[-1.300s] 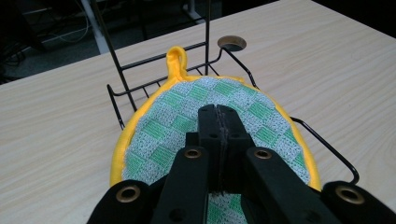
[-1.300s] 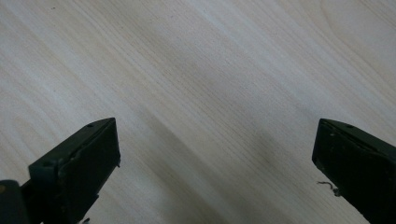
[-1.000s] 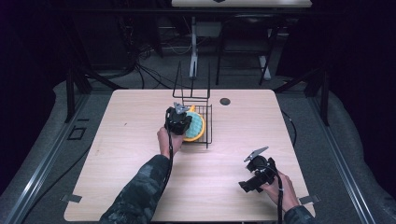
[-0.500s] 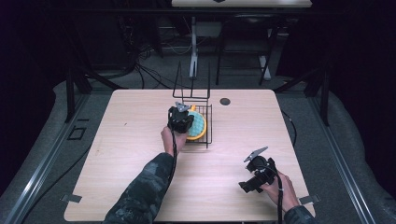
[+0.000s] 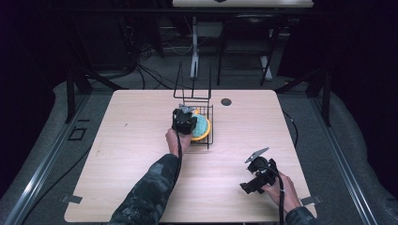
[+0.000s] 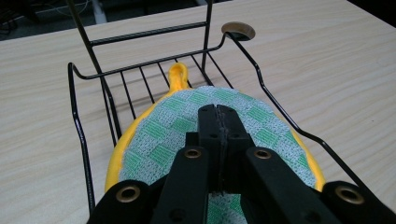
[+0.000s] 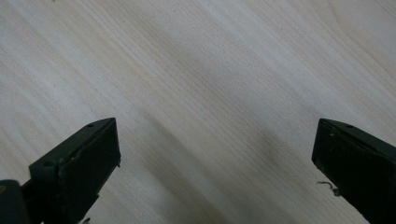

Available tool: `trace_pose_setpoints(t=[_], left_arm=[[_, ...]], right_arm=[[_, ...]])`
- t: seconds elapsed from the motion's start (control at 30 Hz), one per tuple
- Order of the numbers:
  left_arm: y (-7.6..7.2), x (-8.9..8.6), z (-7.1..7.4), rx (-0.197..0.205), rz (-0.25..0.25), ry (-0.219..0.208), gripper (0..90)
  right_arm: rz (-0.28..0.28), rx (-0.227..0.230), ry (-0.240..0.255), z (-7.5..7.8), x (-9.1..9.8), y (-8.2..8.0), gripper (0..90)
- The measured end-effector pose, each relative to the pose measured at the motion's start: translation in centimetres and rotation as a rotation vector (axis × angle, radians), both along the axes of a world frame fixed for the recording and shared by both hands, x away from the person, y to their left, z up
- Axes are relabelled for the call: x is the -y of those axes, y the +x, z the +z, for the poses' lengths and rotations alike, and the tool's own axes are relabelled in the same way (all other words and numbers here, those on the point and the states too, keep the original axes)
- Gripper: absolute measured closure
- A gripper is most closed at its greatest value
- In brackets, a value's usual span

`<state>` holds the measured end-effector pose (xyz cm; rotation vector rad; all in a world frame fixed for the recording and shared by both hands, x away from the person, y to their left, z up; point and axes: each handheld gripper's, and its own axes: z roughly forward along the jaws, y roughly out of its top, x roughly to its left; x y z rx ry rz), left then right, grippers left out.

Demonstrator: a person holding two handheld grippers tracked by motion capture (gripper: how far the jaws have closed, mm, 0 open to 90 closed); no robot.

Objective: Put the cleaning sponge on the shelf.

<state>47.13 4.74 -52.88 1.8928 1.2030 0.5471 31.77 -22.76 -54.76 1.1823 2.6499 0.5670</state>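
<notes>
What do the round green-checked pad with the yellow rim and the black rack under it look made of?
Round green-checked pad with yellow rim: looks like woven fabric, matte, its weave showing; yellow edge maybe cloth binding. Black wire rack: thin rods, likely coated metal, slight sheen.

we see a pale wooden table; a black wire rack stands at upper centre of the frame

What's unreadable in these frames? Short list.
- Near edge of the pot holder, left gripper view: covered by the shut left claw, so whether the jaws pinch its fabric is unclear.
- Pot holder, high view: partly behind the hand and claw; weave pattern too small.
- Wire rack, left gripper view: its near end is cut off by the bottom edge.
- Right claw, right gripper view: jaws wide apart over bare table; tips cut by the frame.
</notes>
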Motion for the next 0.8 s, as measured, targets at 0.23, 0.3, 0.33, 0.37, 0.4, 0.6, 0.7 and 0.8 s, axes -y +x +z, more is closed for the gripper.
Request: trace_pose_setpoints(t=[0.23,0.3,0.33,0.37,0.4,0.6,0.7,0.8], left_arm=[[0.0,0.0,-0.1,0.0,-0.015,0.005,87.3],[-0.1,-0.1,0.1,-0.004,-0.017,0.005,78.3],[-0.2,-0.2,0.2,0.0,-0.017,0.006,75.1],[-0.3,-0.2,0.3,-0.003,-0.017,0.016,71.1],[-0.3,-0.2,0.4,-0.007,-0.008,0.022,62.9],[-1.0,-1.2,0.7,0.001,-0.013,0.036,36.5],[-1.4,-2.0,1.1,-0.002,-0.024,0.046,28.7],[-1.7,-2.6,1.5,-0.014,-0.03,0.048,21.7]], right_arm=[[0.004,-0.004,-0.001,0.0,0.0,0.0,0.7],[0.004,-0.007,-0.004,-0.1,-0.1,0.0,0.7],[0.007,-0.006,-0.005,-0.1,0.0,0.0,0.6],[0.008,-0.006,-0.005,-0.1,0.0,0.0,0.7],[0.008,-0.005,-0.004,-0.1,-0.1,0.0,0.7],[0.002,-0.011,-0.008,-0.1,-0.1,0.0,0.7],[0.002,-0.01,-0.005,-0.1,-0.1,0.0,0.7],[0.0,-0.008,-0.005,0.0,-0.1,0.0,0.7]])
